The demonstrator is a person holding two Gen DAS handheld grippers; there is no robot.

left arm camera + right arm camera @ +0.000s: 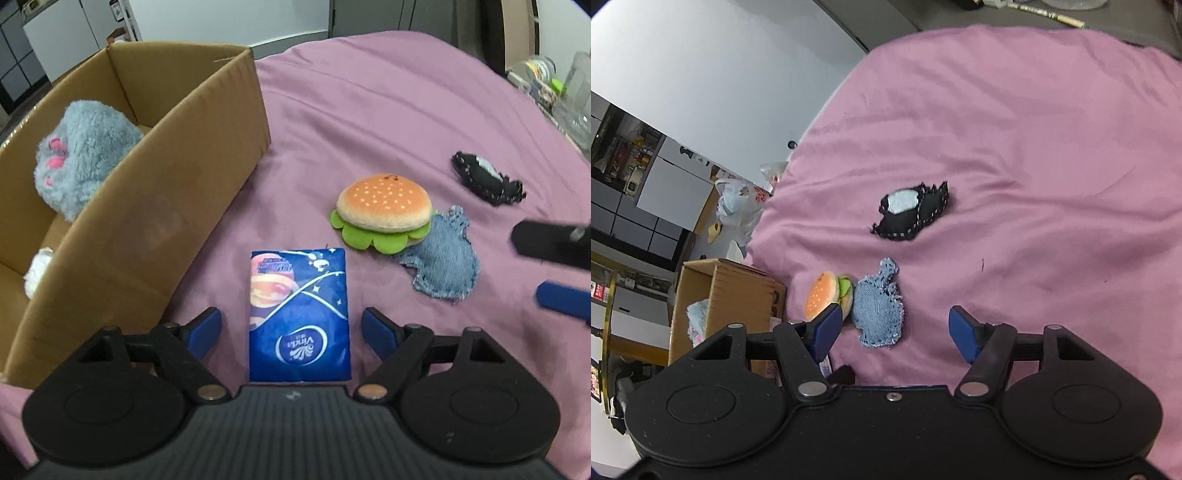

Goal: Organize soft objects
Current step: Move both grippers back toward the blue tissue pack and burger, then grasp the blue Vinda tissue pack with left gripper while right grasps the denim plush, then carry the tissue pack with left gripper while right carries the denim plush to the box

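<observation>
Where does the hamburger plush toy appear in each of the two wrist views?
Left wrist view: the hamburger plush lies right of centre on the pink cloth, beyond the blue tissue pack.
Right wrist view: the hamburger plush lies lower left, on its side, partly behind the left fingertip of the right hand-held gripper.
Shared landmark: the denim patch toy touches it in both views.
</observation>
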